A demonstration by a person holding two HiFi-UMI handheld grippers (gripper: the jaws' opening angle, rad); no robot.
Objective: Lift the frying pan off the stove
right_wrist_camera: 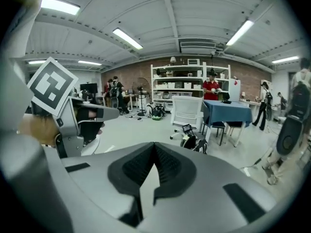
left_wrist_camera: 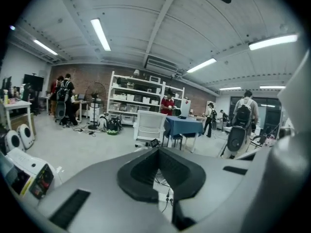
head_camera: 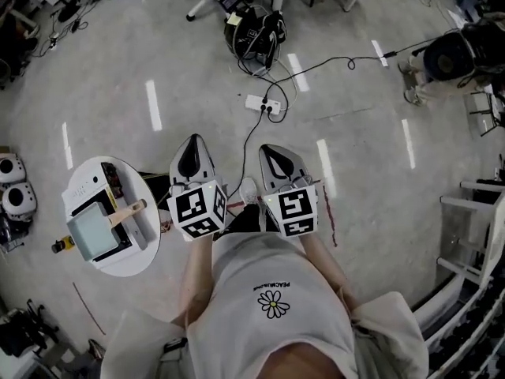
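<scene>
A square grey frying pan (head_camera: 95,229) with a wooden handle (head_camera: 126,212) sits on a white portable stove (head_camera: 87,204). The stove stands on a small round white table (head_camera: 146,253) at the left of the head view. My left gripper (head_camera: 192,147) is held in front of the person's body, to the right of the table and apart from the pan. Its jaws are shut on nothing (left_wrist_camera: 157,149). Beside it, my right gripper (head_camera: 273,153) is also shut and empty (right_wrist_camera: 154,144). Both point out over the floor. Neither gripper view shows the pan.
A power strip (head_camera: 263,104) with black cables lies on the floor ahead, and a dark bag (head_camera: 252,31) lies beyond it. White rounded devices (head_camera: 12,184) stand at the far left, metal racks (head_camera: 473,235) at the right. A white chair (left_wrist_camera: 149,126), a blue table (right_wrist_camera: 228,111) and standing people are farther off.
</scene>
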